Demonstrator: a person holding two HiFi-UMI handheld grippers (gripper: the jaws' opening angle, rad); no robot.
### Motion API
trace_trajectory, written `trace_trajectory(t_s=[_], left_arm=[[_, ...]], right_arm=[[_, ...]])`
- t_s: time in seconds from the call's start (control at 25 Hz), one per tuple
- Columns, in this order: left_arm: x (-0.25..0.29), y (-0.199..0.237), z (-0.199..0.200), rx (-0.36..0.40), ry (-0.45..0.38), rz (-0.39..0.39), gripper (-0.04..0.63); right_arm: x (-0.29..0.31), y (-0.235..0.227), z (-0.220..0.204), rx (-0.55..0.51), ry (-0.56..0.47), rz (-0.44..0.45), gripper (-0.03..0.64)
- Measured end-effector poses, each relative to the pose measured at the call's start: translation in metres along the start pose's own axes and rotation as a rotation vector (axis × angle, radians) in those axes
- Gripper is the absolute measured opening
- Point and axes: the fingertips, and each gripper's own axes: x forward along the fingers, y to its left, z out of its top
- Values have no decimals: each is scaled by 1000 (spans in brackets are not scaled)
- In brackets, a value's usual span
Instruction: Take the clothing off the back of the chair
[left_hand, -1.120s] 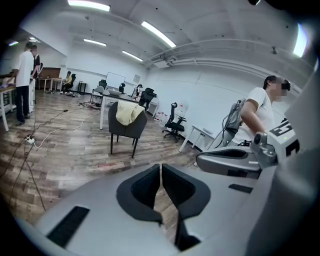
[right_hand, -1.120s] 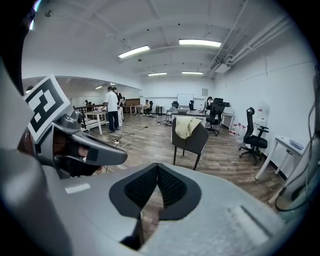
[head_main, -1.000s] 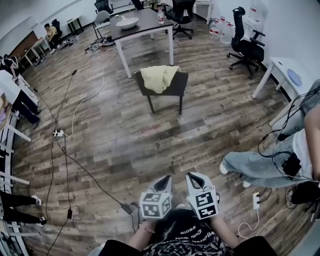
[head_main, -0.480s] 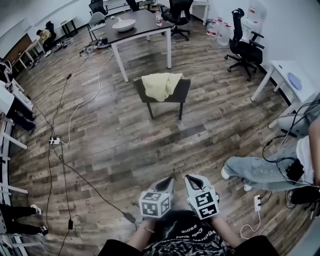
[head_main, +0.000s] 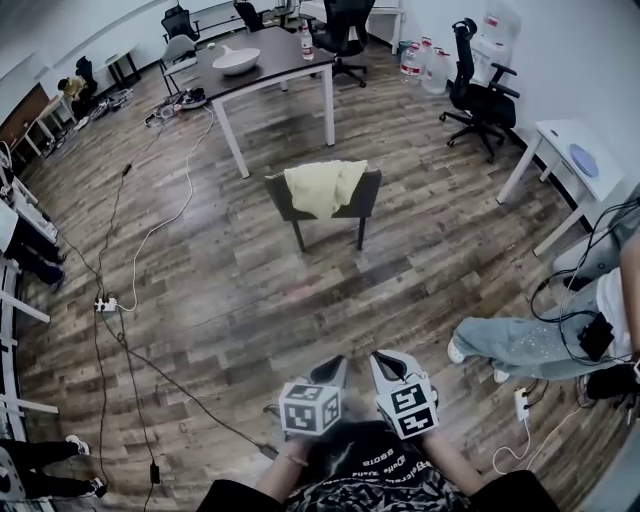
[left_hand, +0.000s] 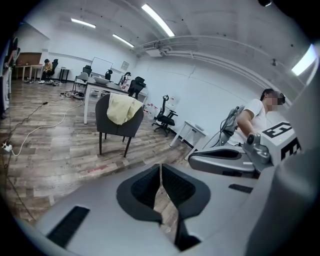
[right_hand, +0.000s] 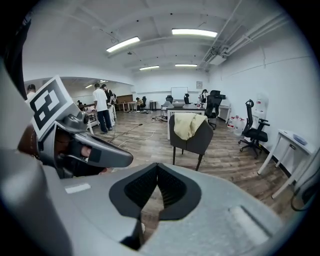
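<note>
Wood floor (head_main: 250, 300), loose cables (head_main: 185, 378) underfoot. Left gripper (head_main: 333, 364) and right gripper (head_main: 387, 358): jaws pressed together, both empty. Clothing (head_main: 322, 187) drapes the chair (head_main: 352, 205) back, well ahead of the fingertips. Risks: jaws left closed on arrival would only shove the cloth off, and a cable could snag a foot.

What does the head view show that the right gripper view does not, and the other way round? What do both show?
Only the head view: the left gripper and the right gripper side by side from above, and a seated person's legs in jeans. Only the right gripper view: the ceiling lights, people standing far off, and its own jaws closed on nothing. Both: the chair with the yellow clothing draped over its back, well away from the grippers.
</note>
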Motion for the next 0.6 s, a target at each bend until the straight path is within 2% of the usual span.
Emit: trace_trajectory(t_s=[0.32,0.6], left_arm=[[3,18,16,-12,-17,-27,23],[9,13,25,4,-27,-56,23]], right_arm=[[11,8,-2,24,21,-25,5],[5,-7,1,43,12,-81,5]])
